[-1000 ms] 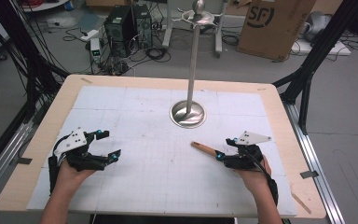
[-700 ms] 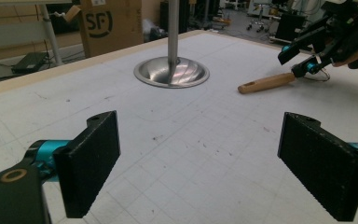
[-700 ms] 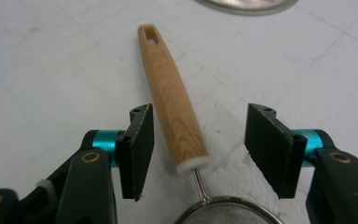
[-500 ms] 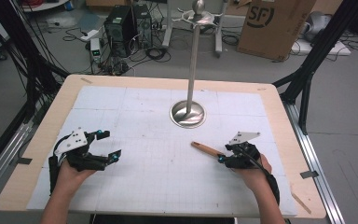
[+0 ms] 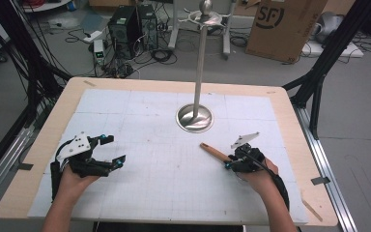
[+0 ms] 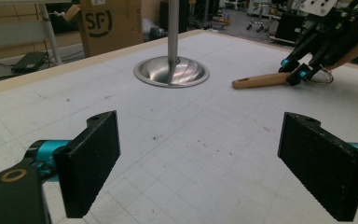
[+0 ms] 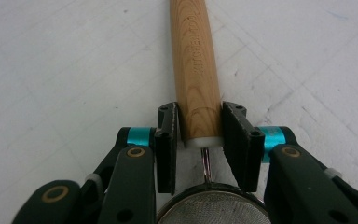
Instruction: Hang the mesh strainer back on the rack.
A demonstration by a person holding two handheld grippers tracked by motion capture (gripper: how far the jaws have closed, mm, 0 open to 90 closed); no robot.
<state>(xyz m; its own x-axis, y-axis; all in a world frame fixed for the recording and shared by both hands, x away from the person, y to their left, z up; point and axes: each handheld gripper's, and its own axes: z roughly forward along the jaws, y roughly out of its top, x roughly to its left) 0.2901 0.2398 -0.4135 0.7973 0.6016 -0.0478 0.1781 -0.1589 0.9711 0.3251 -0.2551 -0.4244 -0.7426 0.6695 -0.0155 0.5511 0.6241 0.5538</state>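
Note:
A small strainer with a wooden handle (image 5: pixel 211 151) lies on the white mat, right of centre. My right gripper (image 5: pixel 228 163) is shut on the near end of that handle (image 7: pixel 196 65). The wire mesh bowl (image 7: pixel 214 212) sits just behind the jaws, under the gripper body. My left gripper (image 5: pixel 115 151) rests at the left of the table, open, with nothing between its pads (image 6: pixel 93 161). From the left gripper view, the handle (image 6: pixel 258 82) lies flat on the mat with the right gripper (image 6: pixel 303 72) at its end.
A metal stand with a round dished base (image 5: pixel 194 117) and a tall thin pole (image 5: pixel 200 63) rises at the back centre of the mat. The wooden table edge (image 5: pixel 314 169) runs close to the right hand. Cardboard box (image 5: pixel 285 26) and cables lie on the floor beyond.
My right gripper has edged slightly left along the wooden handle. The left gripper has stayed where it was.

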